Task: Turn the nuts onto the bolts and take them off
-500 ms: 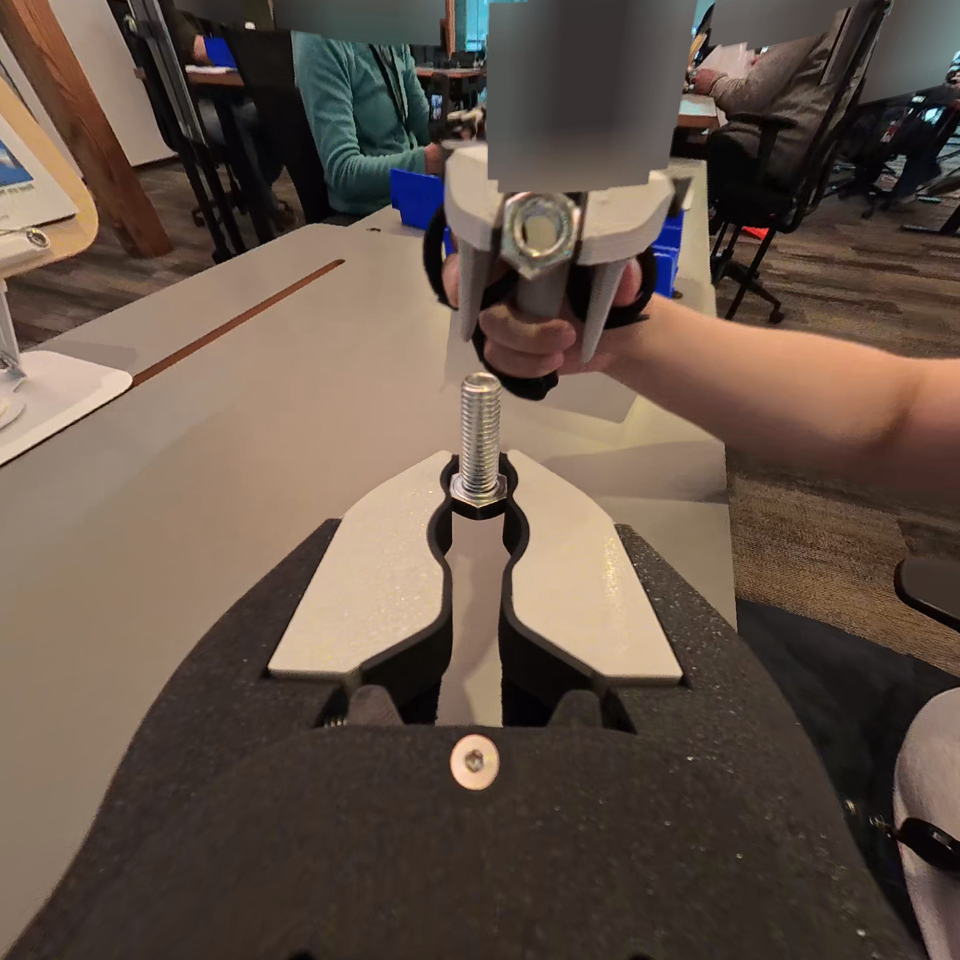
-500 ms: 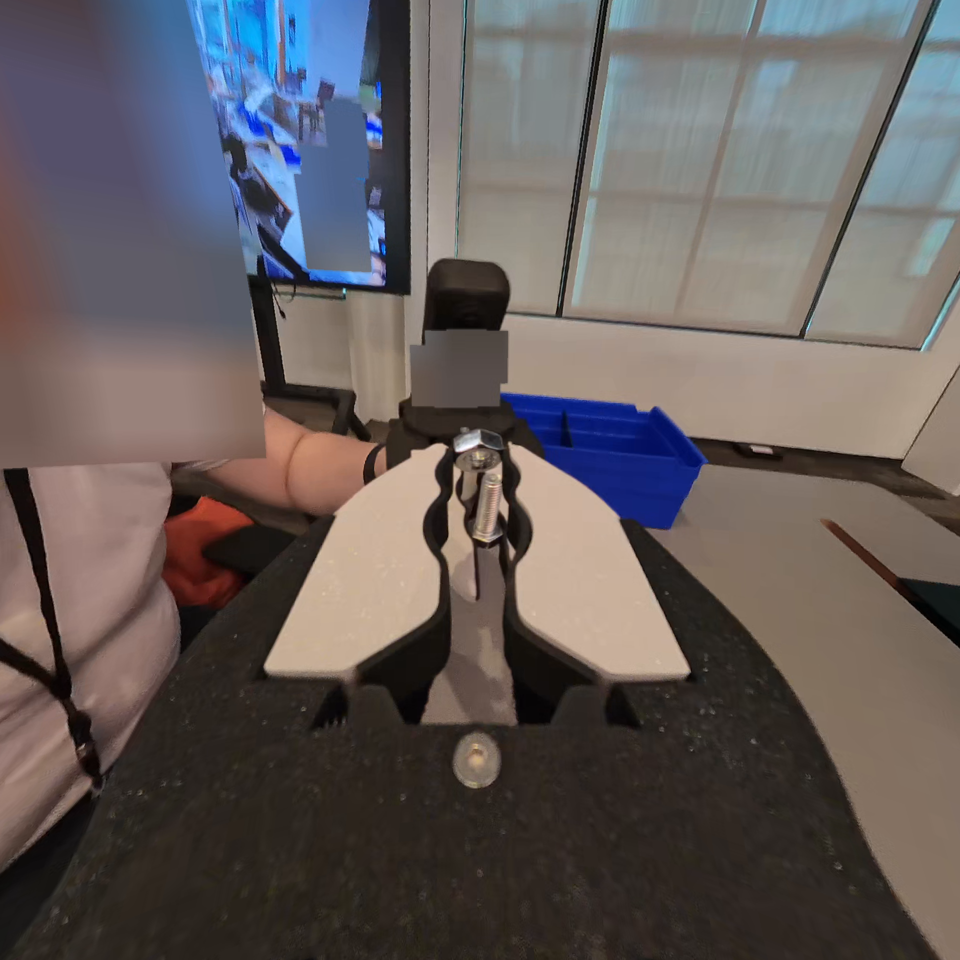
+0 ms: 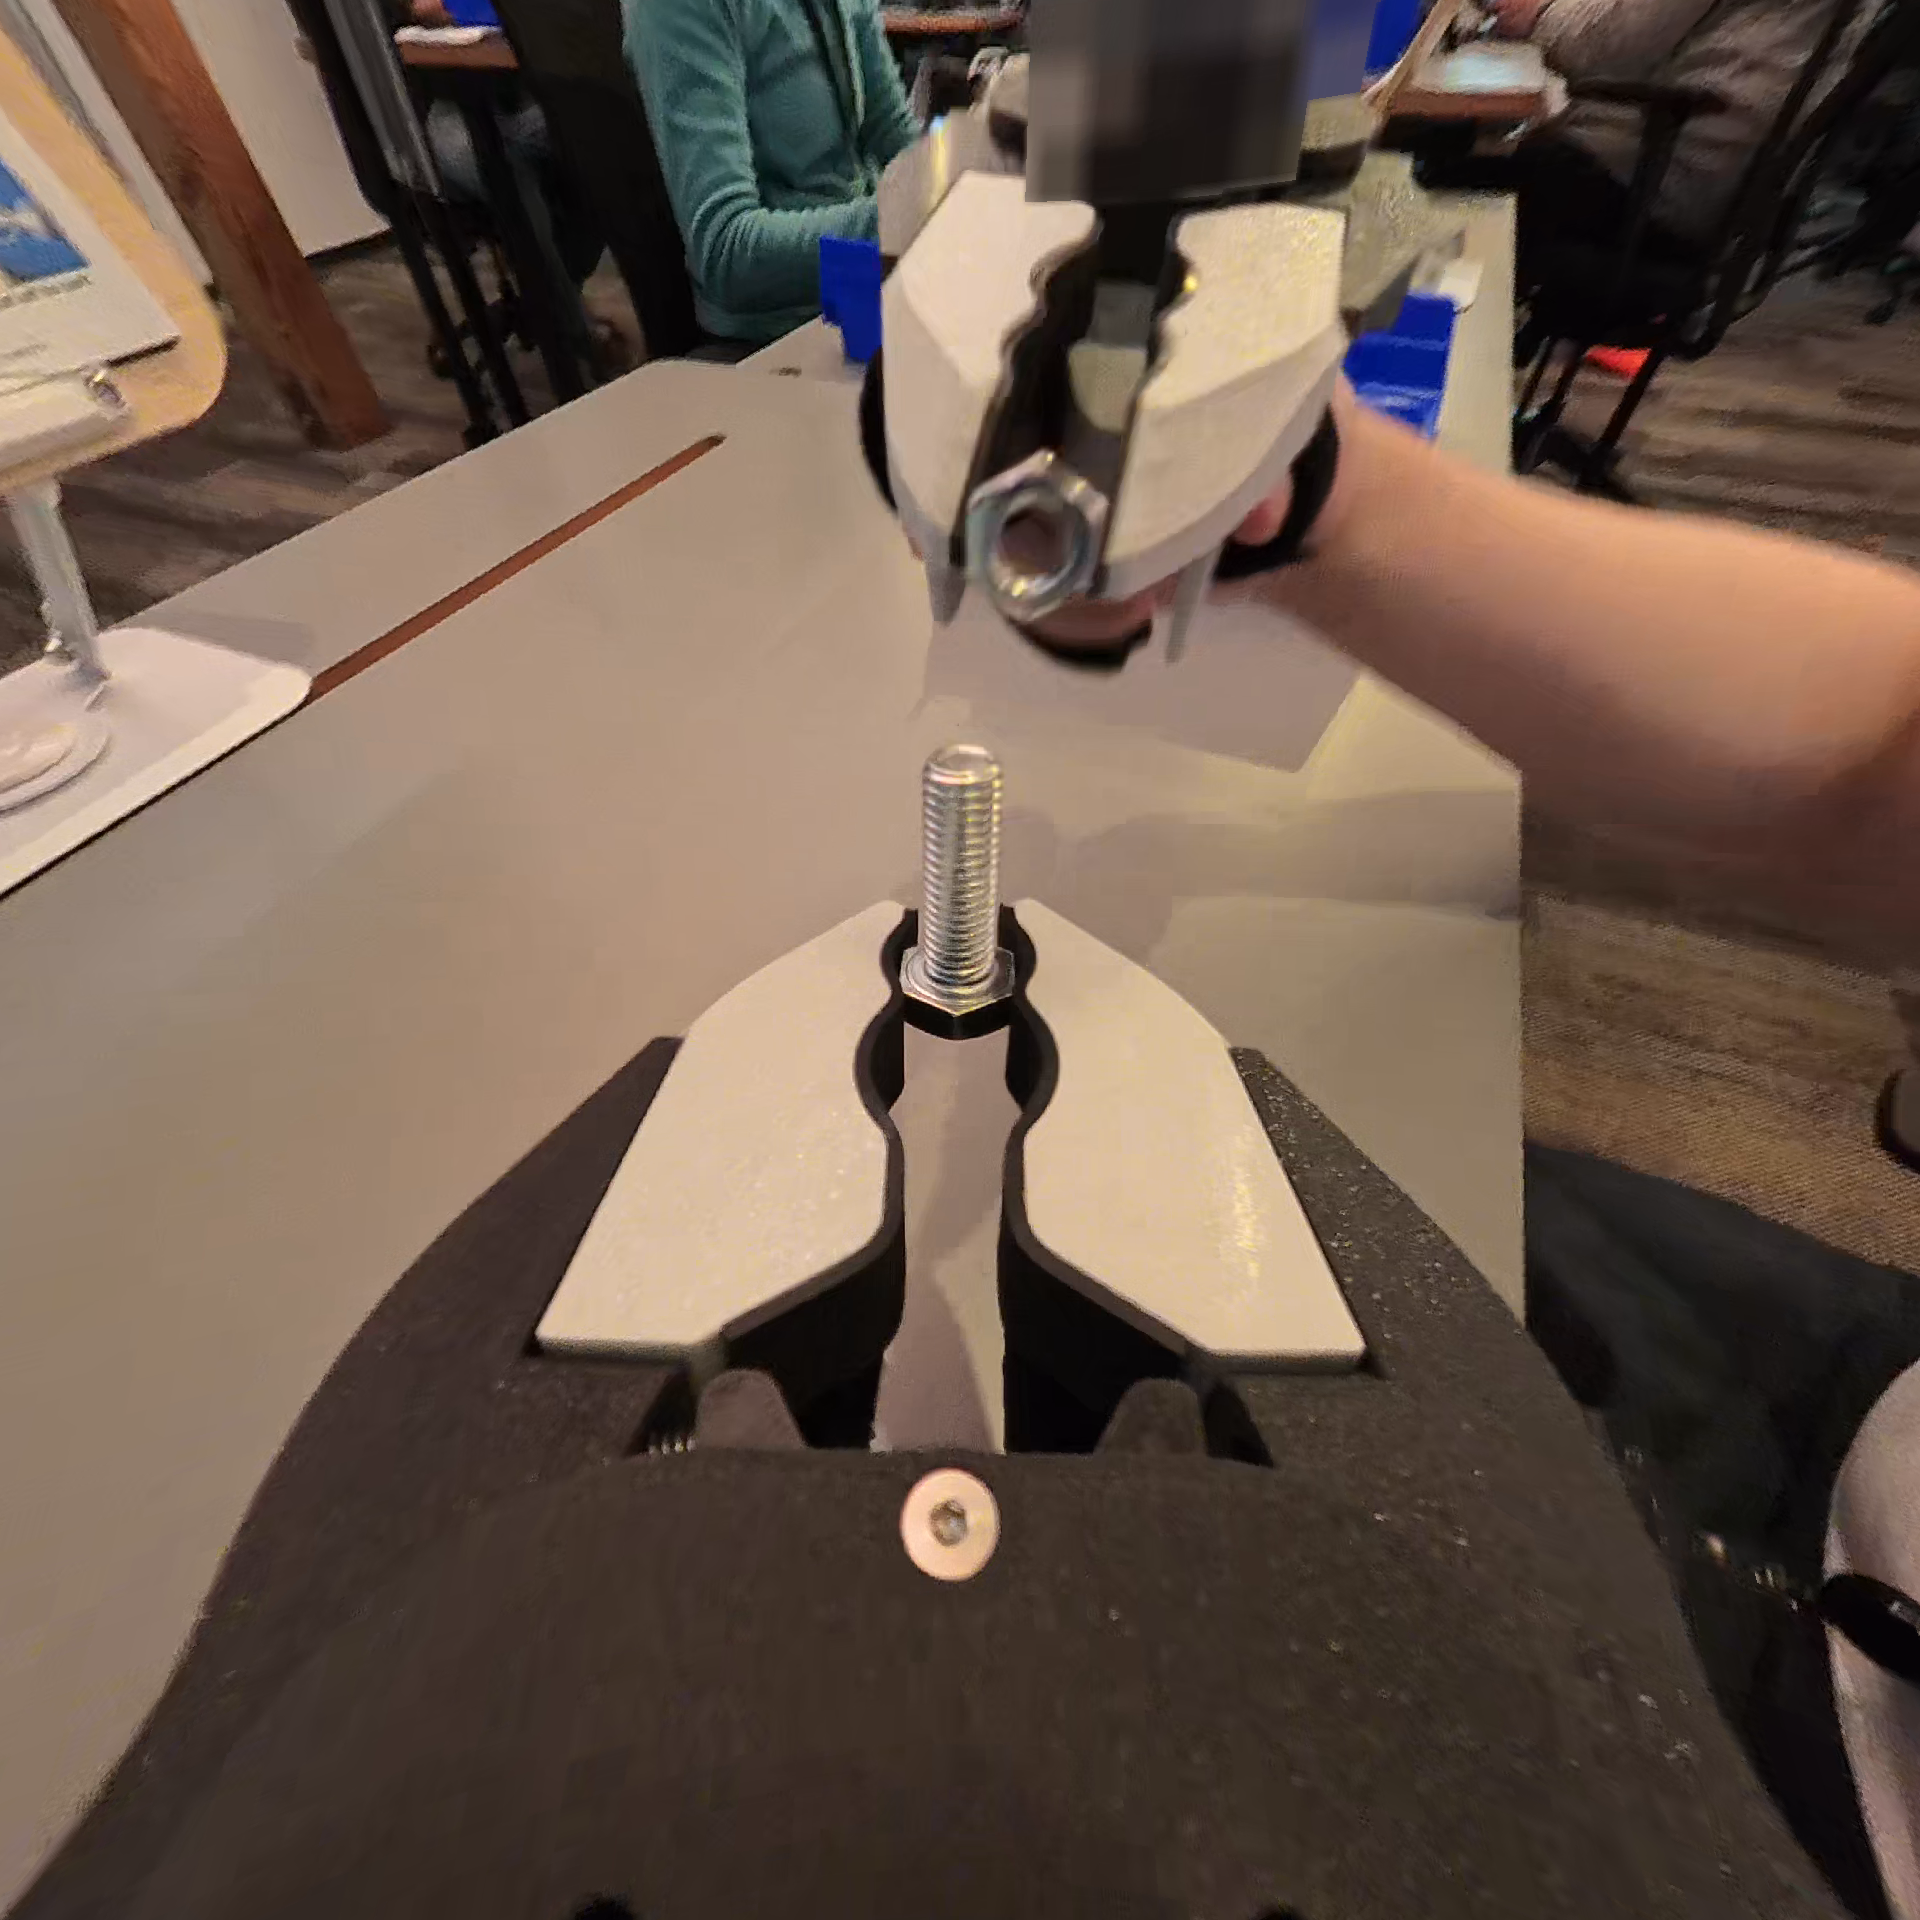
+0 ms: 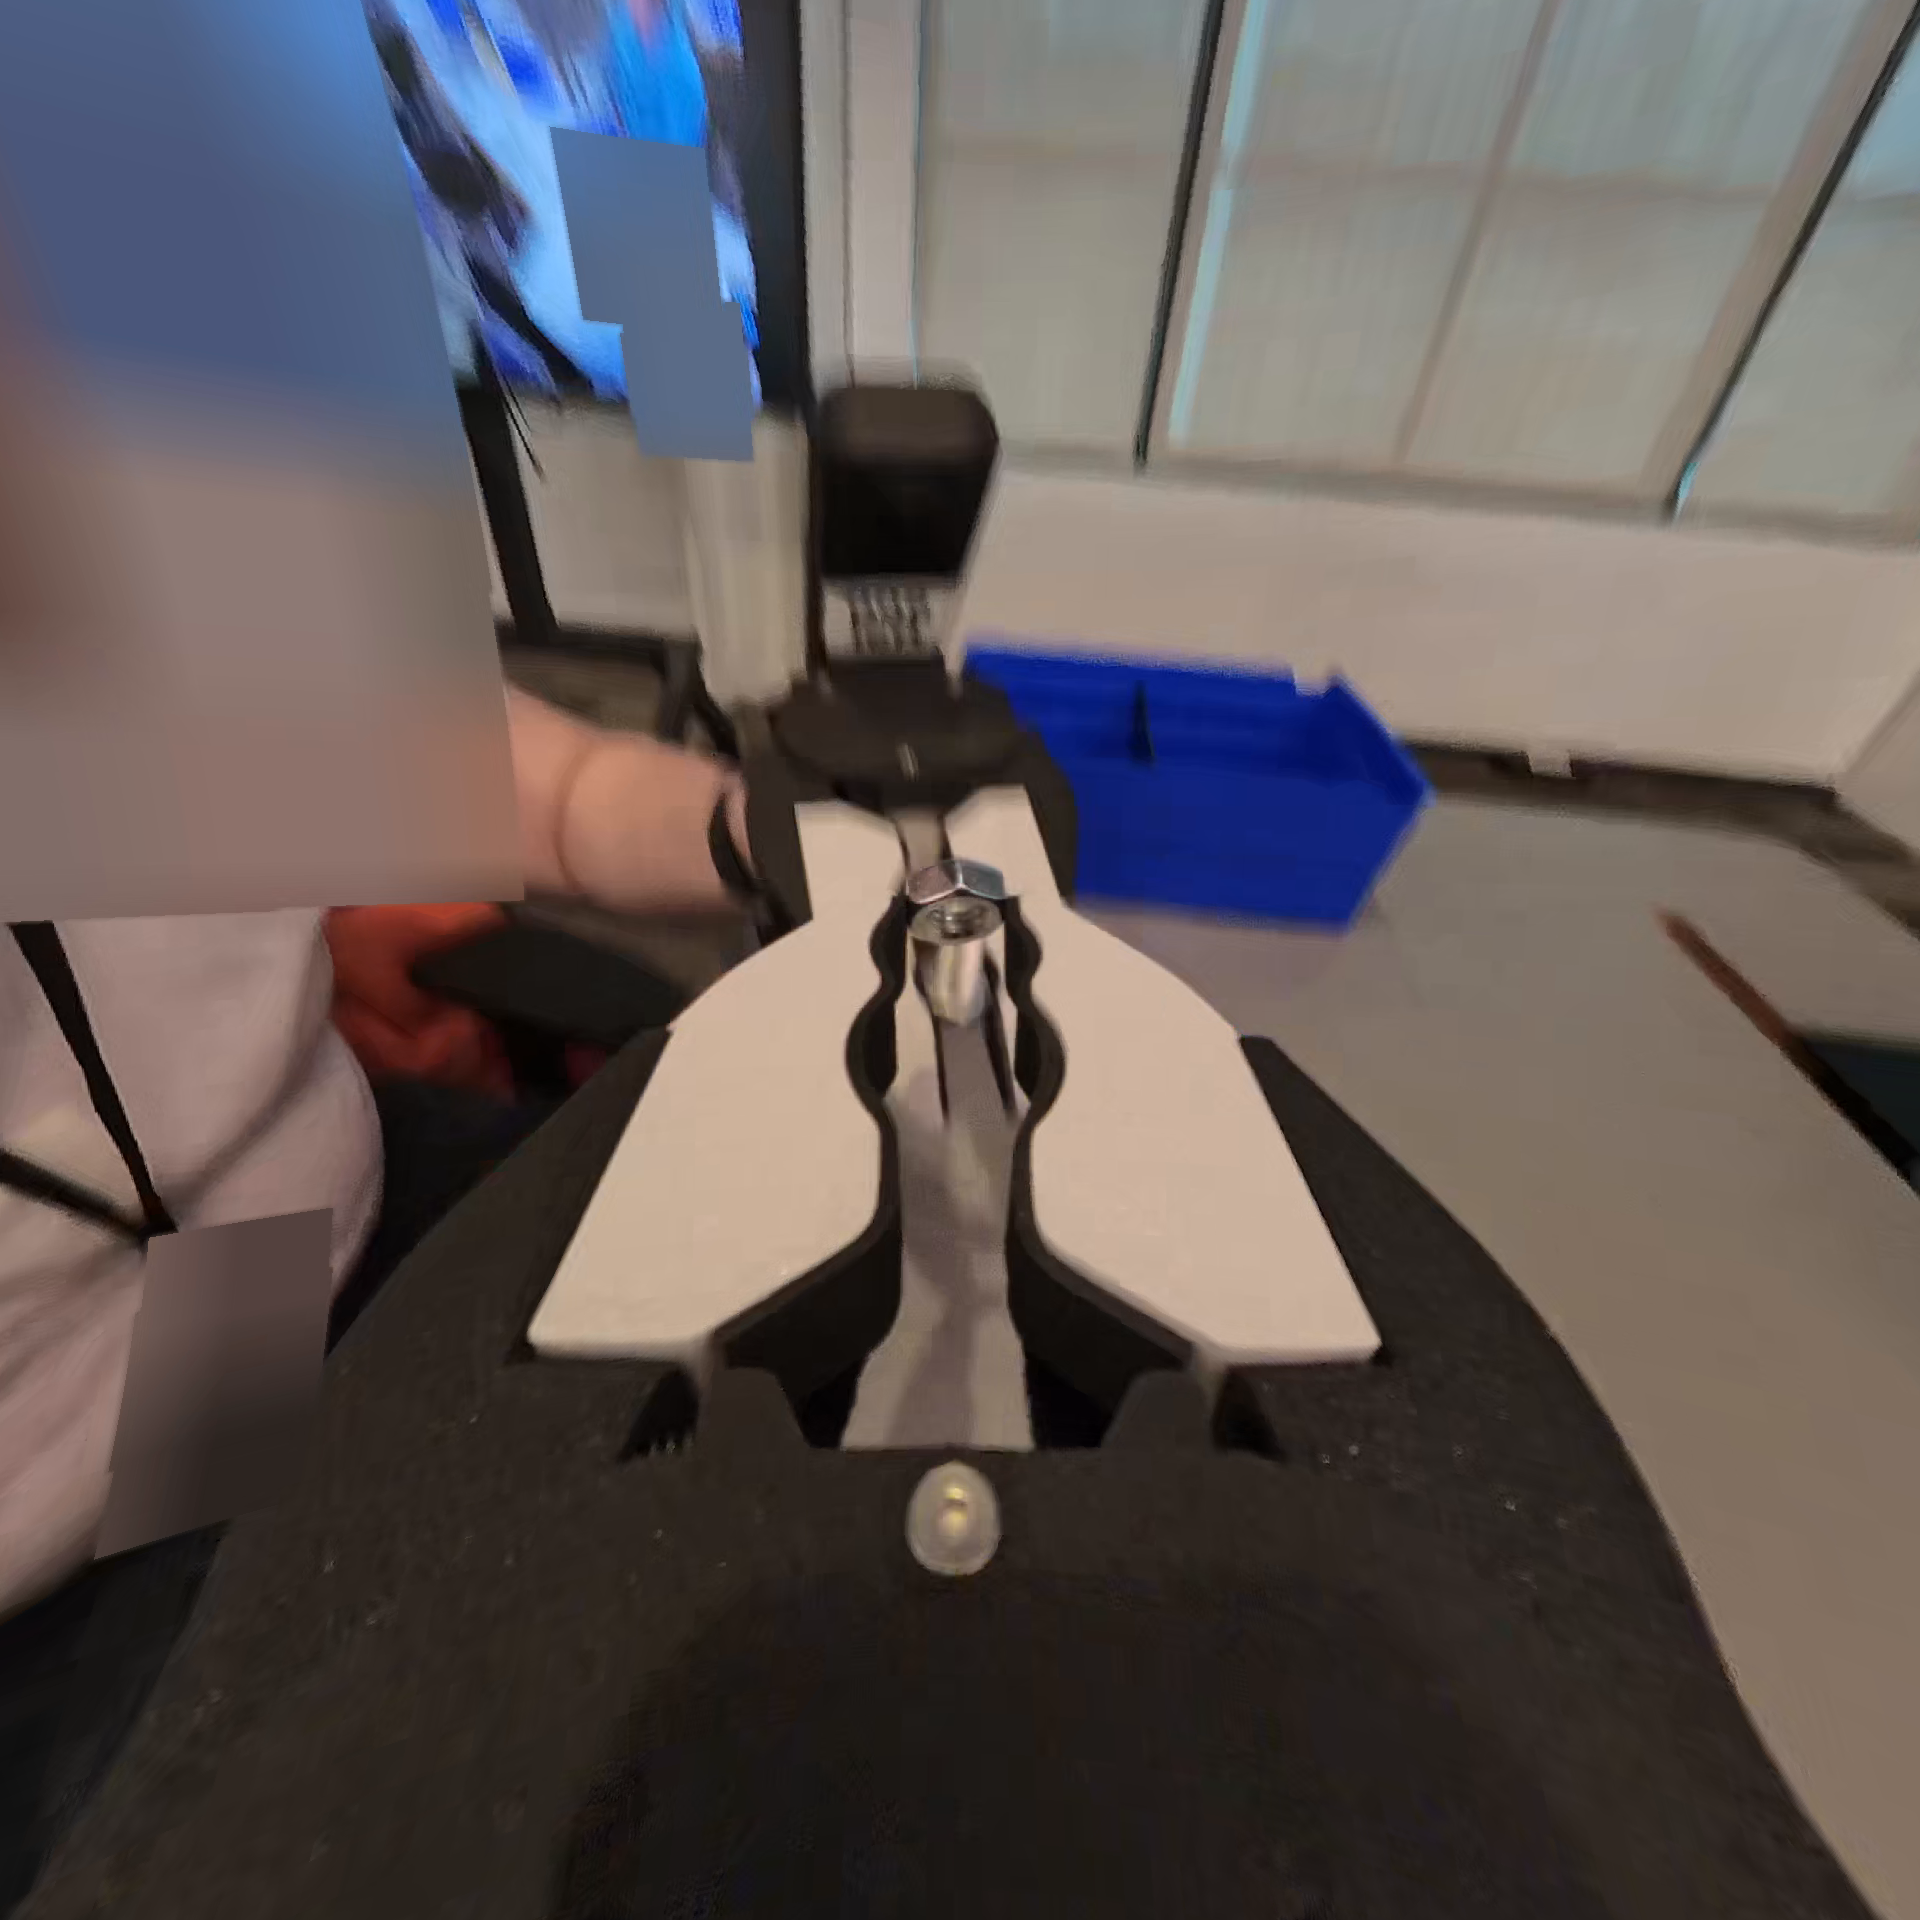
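My left gripper (image 3: 956,982) is shut on the hex head of a silver bolt (image 3: 961,862), holding it with the threaded shaft pointing up above the grey table (image 3: 468,883). My right gripper (image 3: 1044,577) faces it from across, tilted down, shut on a silver hex nut (image 3: 1034,540). The nut hangs just above and slightly right of the bolt tip, not touching. In the blurred right wrist view, my right gripper (image 4: 954,909) holds the nut (image 4: 954,883) over the bolt (image 4: 948,977), with the left gripper (image 4: 914,831) beyond.
A blue bin (image 4: 1195,800) stands on the table's far end. A white stand base (image 3: 125,717) sits at the left. The table edge (image 3: 1519,831) runs along the right. People sit at desks behind, one in a teal top (image 3: 758,166). The gap from one gripper's tips to the other's is roughly 7 cm.
My right gripper has tipped downward and come lower and nearer, bringing the nut closer to the bolt tip. The left gripper and bolt have held still.
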A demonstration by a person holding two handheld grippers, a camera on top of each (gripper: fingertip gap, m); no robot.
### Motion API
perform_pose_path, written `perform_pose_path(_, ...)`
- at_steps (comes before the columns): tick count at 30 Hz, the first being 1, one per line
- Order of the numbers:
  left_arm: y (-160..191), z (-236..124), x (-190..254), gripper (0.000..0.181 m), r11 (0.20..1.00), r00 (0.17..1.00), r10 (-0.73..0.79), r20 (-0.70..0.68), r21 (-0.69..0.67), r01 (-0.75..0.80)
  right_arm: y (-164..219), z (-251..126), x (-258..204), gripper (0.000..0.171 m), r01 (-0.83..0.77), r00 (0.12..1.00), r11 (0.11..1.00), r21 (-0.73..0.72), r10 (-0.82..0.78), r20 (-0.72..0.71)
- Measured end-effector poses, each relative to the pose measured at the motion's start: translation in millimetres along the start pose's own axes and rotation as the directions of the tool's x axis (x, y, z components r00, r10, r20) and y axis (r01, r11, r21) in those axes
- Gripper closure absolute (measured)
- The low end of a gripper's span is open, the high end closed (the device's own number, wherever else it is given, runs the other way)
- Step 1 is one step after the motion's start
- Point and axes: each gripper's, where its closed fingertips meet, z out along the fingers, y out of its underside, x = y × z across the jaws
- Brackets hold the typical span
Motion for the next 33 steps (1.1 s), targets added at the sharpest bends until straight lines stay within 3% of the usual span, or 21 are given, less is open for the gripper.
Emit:
perform_pose_path(2, 14.0, -15.8, -5.8, 0.167, 0.999, 0.999, -0.014, 0.036, -0.03, 0.015, 52.0, -16.9, 23.1, 0.154, 0.015, 0.995, 0.93, -0.367, -0.05, -0.087)
perform_pose_path(3, 20.3, -24.8, -10.3, 0.167, 0.999, 0.998, -0.018, 0.065, -0.043, 0.021, 79.4, -29.4, 33.6, 0.154, 0.001, 0.993, 0.839, -0.544, -0.067, -0.102)
perform_pose_path(5, 28.6, -42.3, -18.0, 0.167, 0.998, 0.992, -0.004, 0.125, -0.061, 0.012, 126.6, -55.5, 45.3, 0.154, -0.026, 0.993, 0.567, -0.823, -0.08, -0.086)
perform_pose_path(7, 32.3, -57.7, -23.0, 0.167, 0.997, 0.986, 0.004, 0.168, -0.07, 0.008, 158.8, -75.2, 45.9, 0.154, 0.05, 0.993, 0.252, -0.966, -0.112, 0.022)
perform_pose_path(9, 31.4, -70.4, -24.7, 0.167, 0.998, 0.982, -0.003, 0.19, -0.06, 0.014, 181.9, -89.4, 44.5, 0.154, 0.142, 0.984, -0.021, -0.99, -0.103, 0.144)
perform_pose_path(11, 29.9, -80.4, -24.2, 0.167, 0.998, 0.979, -0.008, 0.201, -0.054, 0.019, 197.7, -94.4, 42.3, 0.154, 0.191, 0.977, -0.168, -0.967, -0.062, 0.203)
perform_pose_path(22, 35.8, -94.6, -12.6, 0.167, 0.997, 0.983, 0.02, 0.183, -0.074, -0.007, 209.6, -90.9, 40.3, 0.154, 0.256, 0.959, -0.313, -0.915, -0.033, 0.28)
perform_pose_path(30, 38.2, -92.2, -12.1, 0.167, 0.997, 0.985, -0.002, 0.17, -0.07, 0.014, 211.0, -93.8, 40.8, 0.153, 0.252, 0.959, -0.324, -0.912, -0.043, 0.28)
perform_pose_path(33, 38.9, -91.4, -11.0, 0.167, 0.997, 0.986, -0.006, 0.164, -0.075, 0.018, 210.3, -95.0, 41.9, 0.143, 0.239, 0.961, -0.325, -0.915, -0.059, 0.272)
